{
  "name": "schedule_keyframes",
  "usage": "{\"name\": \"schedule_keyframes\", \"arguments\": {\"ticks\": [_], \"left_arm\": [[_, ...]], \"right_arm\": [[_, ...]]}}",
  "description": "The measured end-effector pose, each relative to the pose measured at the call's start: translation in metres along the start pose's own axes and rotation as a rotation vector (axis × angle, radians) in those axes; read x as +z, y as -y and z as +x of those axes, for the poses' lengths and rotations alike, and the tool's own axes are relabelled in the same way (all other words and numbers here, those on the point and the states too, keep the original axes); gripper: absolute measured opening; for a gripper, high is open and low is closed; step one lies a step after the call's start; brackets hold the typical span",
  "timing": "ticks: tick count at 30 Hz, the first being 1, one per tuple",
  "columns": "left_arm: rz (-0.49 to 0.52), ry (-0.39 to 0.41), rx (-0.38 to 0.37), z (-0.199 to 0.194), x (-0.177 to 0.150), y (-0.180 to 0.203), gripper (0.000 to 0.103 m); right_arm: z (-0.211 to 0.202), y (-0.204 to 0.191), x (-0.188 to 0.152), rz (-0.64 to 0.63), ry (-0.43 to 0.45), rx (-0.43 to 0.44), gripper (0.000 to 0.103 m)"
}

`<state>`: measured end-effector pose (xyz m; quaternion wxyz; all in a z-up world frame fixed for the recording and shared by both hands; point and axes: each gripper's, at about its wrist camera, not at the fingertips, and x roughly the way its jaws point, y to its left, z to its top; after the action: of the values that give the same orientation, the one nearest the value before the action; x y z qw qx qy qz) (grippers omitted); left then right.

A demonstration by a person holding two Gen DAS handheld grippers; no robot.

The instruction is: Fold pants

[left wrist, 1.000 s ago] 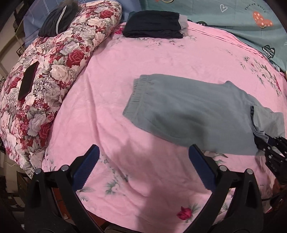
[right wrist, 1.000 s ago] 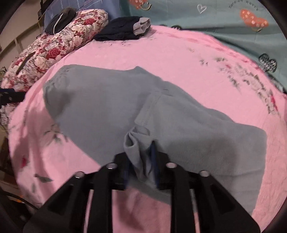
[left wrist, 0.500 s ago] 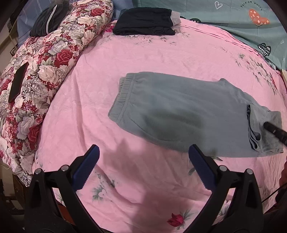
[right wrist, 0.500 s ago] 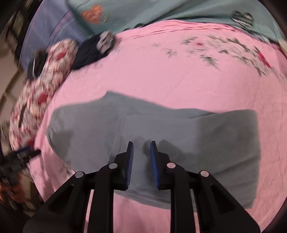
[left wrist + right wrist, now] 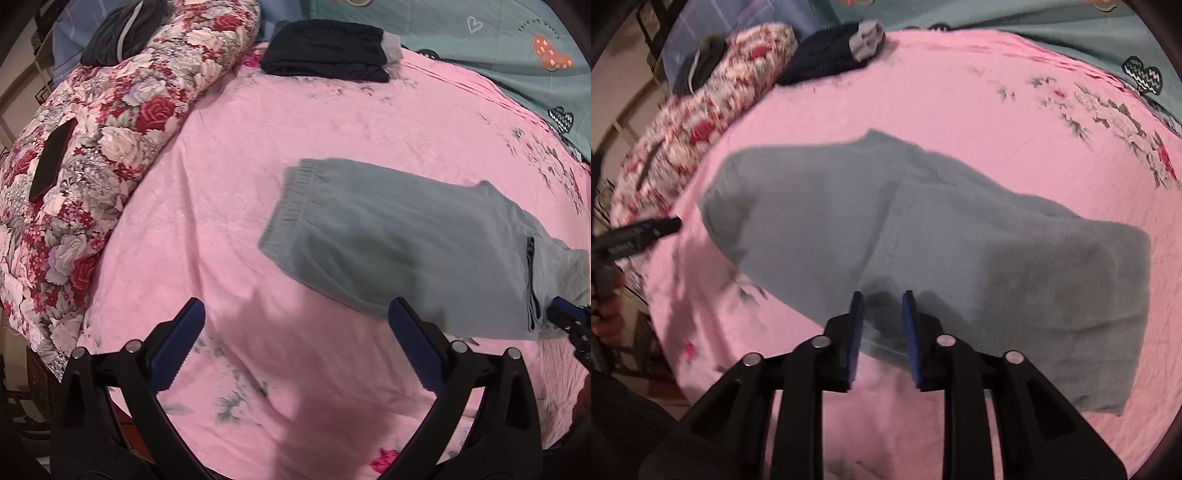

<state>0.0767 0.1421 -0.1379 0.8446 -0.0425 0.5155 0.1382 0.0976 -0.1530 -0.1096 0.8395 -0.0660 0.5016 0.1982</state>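
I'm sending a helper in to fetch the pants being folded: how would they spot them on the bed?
Find the pink floral bedspread that covers the bed. In its middle lie the grey pants, flat, with a ribbed elastic waistband at one end and the legs doubled over. The dark folded garment near the flowered quilt is nearly black; these are pale grey.

Bare pink bedspread surrounds the grey pants; floral quilt and dark folded clothes crowd the far edge.
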Motion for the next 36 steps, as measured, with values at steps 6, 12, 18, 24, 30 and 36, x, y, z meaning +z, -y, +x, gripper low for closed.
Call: {"name": "schedule_keyframes", "arguments": {"ticks": [6, 12, 18, 24, 30, 36], "left_arm": [[-0.032, -0.001, -0.071, 0.020, 0.024, -0.037, 0.101], [0.000, -0.034, -0.212, 0.056, 0.046, -0.049, 0.089], [0.026, -0.121, -0.315, 0.091, 0.051, -0.046, 0.064], [0.016, -0.164, -0.413, 0.098, 0.051, -0.046, 0.046], [0.022, -0.180, -0.461, 0.100, 0.050, -0.043, 0.030], [-0.021, -0.125, -0.462, 0.086, 0.048, -0.041, 0.021]], "right_arm": [[0.006, 0.000, -0.005, 0.040, -0.031, -0.068, 0.037], [0.006, 0.002, -0.015, 0.094, -0.055, -0.116, 0.043], [0.006, -0.003, -0.020, 0.109, -0.062, -0.164, 0.044], [0.009, -0.006, -0.019, 0.128, -0.064, -0.190, 0.048], [0.012, -0.007, -0.017, 0.131, -0.068, -0.199, 0.049], [0.009, -0.004, -0.017, 0.131, -0.062, -0.172, 0.049]]}}
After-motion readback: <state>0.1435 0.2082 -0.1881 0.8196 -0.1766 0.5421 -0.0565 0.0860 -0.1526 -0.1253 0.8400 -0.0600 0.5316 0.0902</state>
